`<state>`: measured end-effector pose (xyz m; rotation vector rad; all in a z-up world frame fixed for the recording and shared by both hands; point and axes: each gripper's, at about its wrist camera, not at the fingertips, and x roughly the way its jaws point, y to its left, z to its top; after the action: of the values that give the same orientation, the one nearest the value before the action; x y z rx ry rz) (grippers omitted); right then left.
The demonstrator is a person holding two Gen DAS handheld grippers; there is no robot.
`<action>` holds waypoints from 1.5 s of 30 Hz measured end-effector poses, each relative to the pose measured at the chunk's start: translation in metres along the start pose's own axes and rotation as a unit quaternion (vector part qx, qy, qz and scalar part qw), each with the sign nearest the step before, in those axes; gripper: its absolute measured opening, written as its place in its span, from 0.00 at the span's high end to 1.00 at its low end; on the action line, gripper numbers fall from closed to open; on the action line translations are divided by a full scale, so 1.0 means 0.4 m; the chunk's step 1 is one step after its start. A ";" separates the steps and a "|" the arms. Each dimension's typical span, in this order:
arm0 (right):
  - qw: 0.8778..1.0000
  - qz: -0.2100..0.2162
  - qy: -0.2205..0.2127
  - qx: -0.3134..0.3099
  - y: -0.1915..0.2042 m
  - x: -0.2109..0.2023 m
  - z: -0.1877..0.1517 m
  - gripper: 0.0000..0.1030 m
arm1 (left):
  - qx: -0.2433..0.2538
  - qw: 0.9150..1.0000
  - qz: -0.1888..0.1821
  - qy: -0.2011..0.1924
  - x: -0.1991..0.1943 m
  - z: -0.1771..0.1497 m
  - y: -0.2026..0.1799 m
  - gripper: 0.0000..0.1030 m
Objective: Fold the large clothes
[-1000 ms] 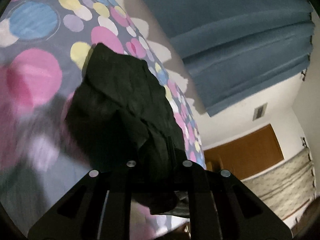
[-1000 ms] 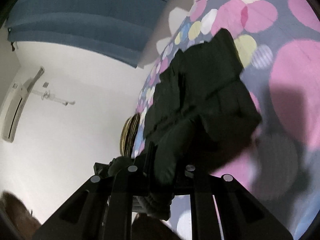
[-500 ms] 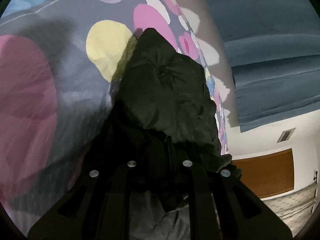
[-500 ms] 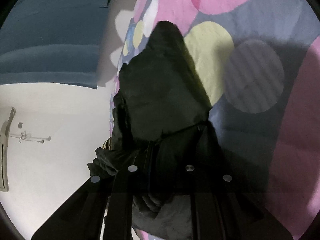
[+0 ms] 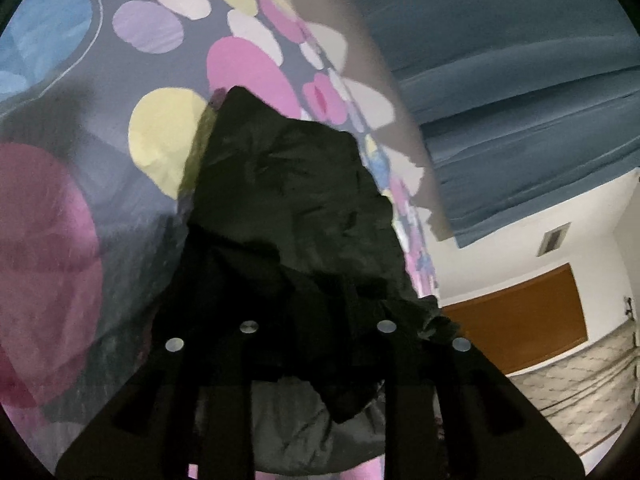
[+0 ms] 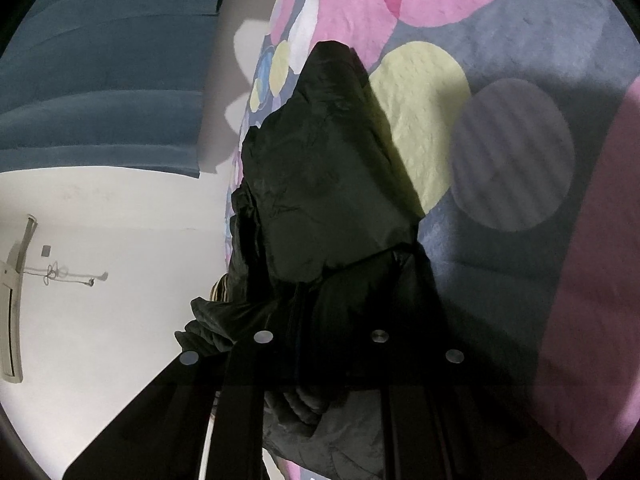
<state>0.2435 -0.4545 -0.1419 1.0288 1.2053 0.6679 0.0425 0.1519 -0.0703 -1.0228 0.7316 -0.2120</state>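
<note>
A black puffy garment (image 5: pixel 288 184) lies in a folded heap on a bedspread (image 5: pixel 248 64) printed with pink, yellow and blue circles. My left gripper (image 5: pixel 318 300) sits low at the garment's near edge. Its jaws are opening, with a bunch of black cloth still lying between them and hanging below. In the right wrist view the same garment (image 6: pixel 320 168) rises ahead over the bedspread (image 6: pixel 520 152). My right gripper (image 6: pixel 320 304) is shut on another bunch of its near edge. Dark cloth hides the fingertips of both grippers.
A blue curtain (image 5: pixel 500 60) hangs behind the bed and also shows in the right wrist view (image 6: pixel 100 60). A brown wooden door (image 5: pixel 520 316) stands far right. On the white wall to the left is an air conditioner (image 6: pixel 10 312). A striped object (image 6: pixel 218 292) peeks out behind the garment.
Both grippers came down and forward with the garment, which now rests on the bedspread. The left gripper's fingers have spread wider apart. The right gripper has kept still for the last half second.
</note>
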 end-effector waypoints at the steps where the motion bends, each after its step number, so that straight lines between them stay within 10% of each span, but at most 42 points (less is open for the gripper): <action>1: 1.000 0.001 0.001 0.001 -0.001 -0.002 0.001 0.87 | 0.001 1.000 -0.005 0.000 -0.005 0.000 -0.003 0.77; 6: 1.000 0.002 0.000 0.003 -0.002 -0.002 0.002 0.87 | -0.034 0.998 -0.057 -0.004 -0.031 0.013 0.008 0.56; 12: 1.000 0.004 -0.003 0.008 0.002 -0.009 -0.001 0.85 | -0.052 0.995 -0.089 -0.020 -0.060 0.028 0.027 0.56; 20: 0.998 0.029 -0.035 -0.039 0.054 -0.102 -0.025 0.38 | -0.007 0.990 -0.137 -0.033 -0.117 0.030 -0.012 0.44; 25: 0.993 0.016 -0.064 -0.098 0.090 -0.164 -0.033 0.35 | 0.017 0.983 -0.165 -0.083 -0.178 0.042 -0.025 0.32; 31: 0.973 -0.045 -0.070 -0.215 0.149 -0.164 -0.040 0.32 | 0.104 0.990 -0.066 -0.062 -0.155 0.038 -0.058 0.31; 39: 0.923 -0.128 -0.035 -0.362 0.204 -0.075 -0.044 0.28 | 0.231 0.973 0.023 0.017 -0.055 0.023 -0.061 0.30; 45: 0.912 -0.127 -0.020 -0.389 0.221 -0.040 -0.017 0.24 | 0.262 0.964 0.027 0.045 -0.016 0.040 -0.060 0.30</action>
<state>0.2413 -0.4297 -0.0555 0.2092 0.8830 0.8148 0.0522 0.1536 -0.0423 -0.4903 0.7318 -0.3830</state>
